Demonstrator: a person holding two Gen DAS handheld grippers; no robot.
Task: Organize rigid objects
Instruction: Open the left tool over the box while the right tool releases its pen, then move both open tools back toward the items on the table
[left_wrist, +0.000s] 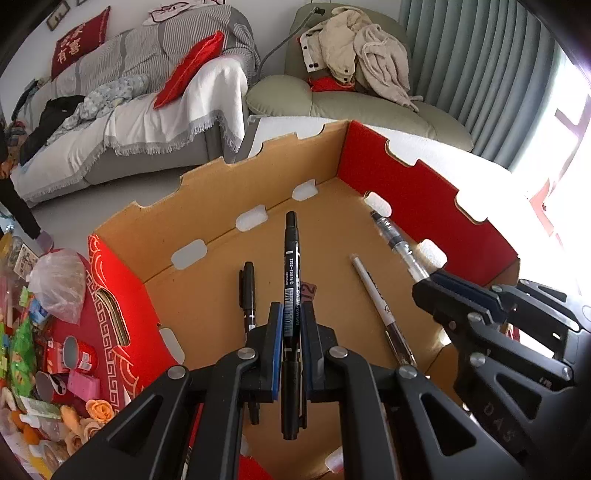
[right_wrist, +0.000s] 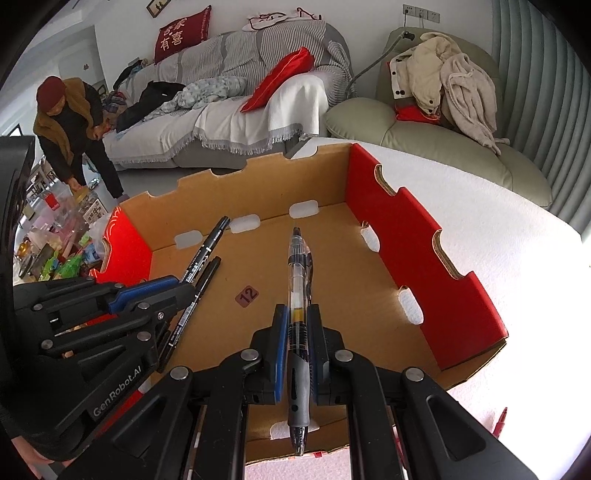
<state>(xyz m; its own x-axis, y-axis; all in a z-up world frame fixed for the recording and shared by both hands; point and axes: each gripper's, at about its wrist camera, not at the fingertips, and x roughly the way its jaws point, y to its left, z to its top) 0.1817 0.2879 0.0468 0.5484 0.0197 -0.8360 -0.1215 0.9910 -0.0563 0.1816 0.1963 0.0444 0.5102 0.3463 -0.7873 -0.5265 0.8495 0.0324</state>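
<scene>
Both hand-held grippers hang over an open cardboard box (left_wrist: 332, 206) with red outer walls, which sits on a white textured surface (right_wrist: 498, 229); I cannot tell whether that surface is a bench or a bed. The left hand-held gripper (left_wrist: 291, 325) has its jaws closed tight on a black marker (left_wrist: 291, 280), gripping it around the middle of the barrel so that the capped tip points away over the box floor and the tail end runs back toward the camera. The right hand-held gripper (right_wrist: 297, 325) is likewise clamped shut, on a clear-barrelled pen (right_wrist: 297, 280) with a grey rubber grip, held lengthwise between the blue pads with its clip end pointing forward into the box. In the left wrist view, a second, thinner black marker (left_wrist: 248, 291) lies on the box floor just left of the held one, and a white pen (left_wrist: 373, 291) lies on the floor to the right, between the two grippers. A small reddish label printed 12 (right_wrist: 247, 294) marks the middle of the floor. Beyond the box stand a grey striped sofa (right_wrist: 258, 74) with red cushions and a pale green armchair (right_wrist: 443, 125) piled with cream-coloured clothes. In the right wrist view, a person (right_wrist: 70, 122) in a dark jacket and red hat bends over clutter on the floor at the far left.
</scene>
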